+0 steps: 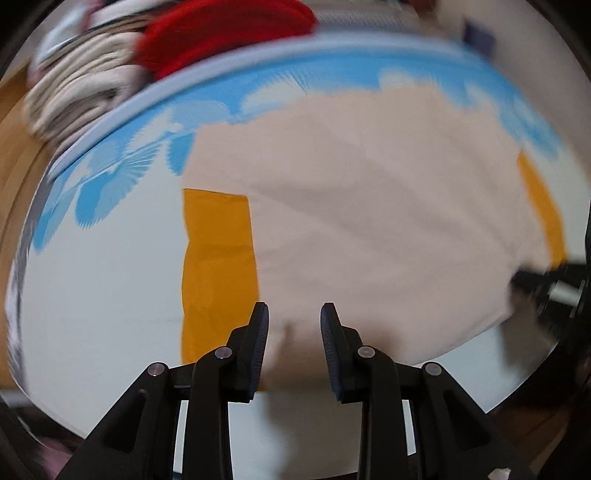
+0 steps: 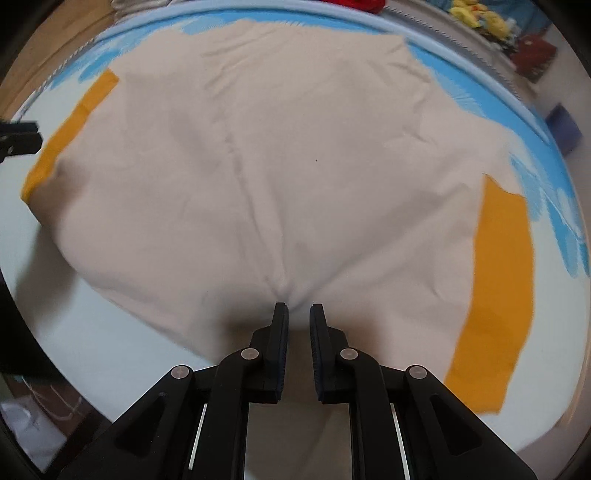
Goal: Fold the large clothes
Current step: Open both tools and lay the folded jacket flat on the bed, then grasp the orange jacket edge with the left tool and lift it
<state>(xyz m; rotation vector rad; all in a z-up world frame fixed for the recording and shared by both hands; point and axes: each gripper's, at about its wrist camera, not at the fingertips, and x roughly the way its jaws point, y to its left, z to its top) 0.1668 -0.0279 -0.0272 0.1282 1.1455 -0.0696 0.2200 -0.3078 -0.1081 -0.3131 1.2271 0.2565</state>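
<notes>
The step looks like pulling one side of the big shirt (image 2: 258,166) over to make a fold. To do it well, I think the right tongs (image 2: 299,314) should keep a firm pinch on the cloth and move slow and low, so the edge lands straight and does not bunch up. The left tongs (image 1: 294,314) are let go, with a wide gap and nothing pinched, though cloth lies below them. They could take the near edge and help keep it flat.

The right tongs are nearly shut. The cloth gathers into a little peak just at their tips, so they seem to nip it, but I cannot tell for sure.

The shirt is pale pink-beige with orange sleeves (image 2: 495,295). It lies spread out on a white mat (image 2: 92,332) with blue patterns. It has soft creases running down the middle. A red thing (image 1: 229,33) and some striped cloth (image 1: 81,85) sit past the far edge of the mat
</notes>
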